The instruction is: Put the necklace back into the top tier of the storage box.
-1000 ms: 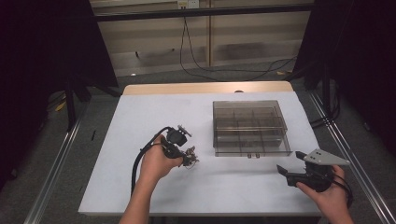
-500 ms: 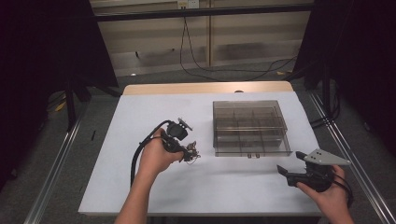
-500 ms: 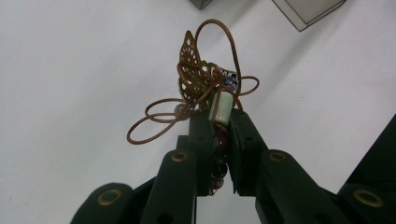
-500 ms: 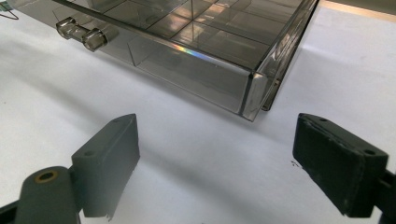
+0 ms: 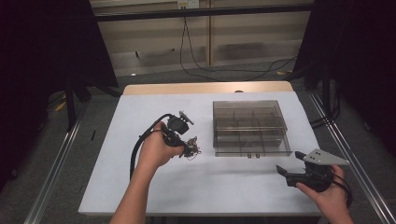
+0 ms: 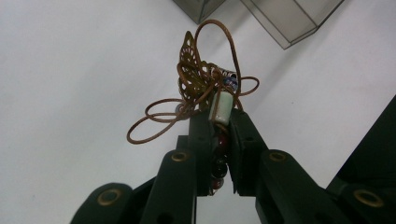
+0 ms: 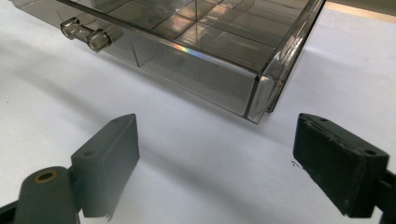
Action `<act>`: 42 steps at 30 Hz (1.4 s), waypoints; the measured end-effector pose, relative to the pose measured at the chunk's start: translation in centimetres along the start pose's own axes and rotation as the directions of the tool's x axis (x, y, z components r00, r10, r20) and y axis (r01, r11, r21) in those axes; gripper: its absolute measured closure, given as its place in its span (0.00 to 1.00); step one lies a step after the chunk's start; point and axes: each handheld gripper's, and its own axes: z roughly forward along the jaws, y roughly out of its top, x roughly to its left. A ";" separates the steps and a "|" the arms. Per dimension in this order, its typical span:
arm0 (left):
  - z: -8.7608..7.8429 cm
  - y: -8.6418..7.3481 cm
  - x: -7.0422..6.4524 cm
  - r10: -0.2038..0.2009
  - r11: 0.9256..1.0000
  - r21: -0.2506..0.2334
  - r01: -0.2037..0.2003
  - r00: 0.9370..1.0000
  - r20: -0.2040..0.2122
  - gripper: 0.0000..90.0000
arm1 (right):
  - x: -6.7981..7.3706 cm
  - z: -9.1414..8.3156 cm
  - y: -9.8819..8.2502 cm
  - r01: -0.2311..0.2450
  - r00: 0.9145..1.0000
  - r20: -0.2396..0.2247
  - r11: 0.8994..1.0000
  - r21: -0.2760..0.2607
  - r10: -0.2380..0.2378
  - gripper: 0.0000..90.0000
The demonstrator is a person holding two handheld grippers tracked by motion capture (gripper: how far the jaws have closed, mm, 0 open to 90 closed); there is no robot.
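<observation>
My left gripper (image 5: pixel 188 148) hangs over the middle of the white table, left of the smoky clear compartment box (image 5: pixel 250 150). It is shut on a tangled piece of jewellery (image 5: pixel 193 149). In the left gripper view, the left gripper (image 6: pixel 220 122) pinches dark beads and a pale green bead (image 6: pixel 222 106). Brown cord loops and a brass filigree charm (image 6: pixel 191 79) hang out past the tips. My right gripper (image 5: pixel 281 170) rests low near the table's front right, open. In the right gripper view, the right gripper (image 7: pixel 224 154) has nothing between its jaws and faces the corner of the box (image 7: pixel 205 65).
The box has several empty compartments and two small clear knobs (image 7: pixel 84 35) on its front wall. The white table sheet (image 5: pixel 140 107) ends at a wooden strip at the back. Metal rails run along both sides of the table, and cables lie on the floor beyond.
My left hand has risen a little and carries the jewellery up with it. The right hand and the box have not moved.
</observation>
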 end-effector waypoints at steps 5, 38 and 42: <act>-0.5 0.3 0.1 -0.003 1.000 -0.011 0.003 1.000 0.005 0.90 | 0.0 0.0 0.0 -0.002 1.000 0.002 1.000 0.001 0.002 0.16; -2.8 3.7 -1.1 0.033 0.999 -0.014 -0.033 0.999 0.035 0.90 | 0.0 -0.1 0.1 0.000 1.000 0.001 1.000 -0.005 0.000 0.16; -2.8 4.2 -1.4 0.040 0.999 -0.007 -0.039 0.998 0.042 0.90 | -0.1 -0.2 0.0 -0.005 1.000 0.003 1.000 -0.005 0.005 0.16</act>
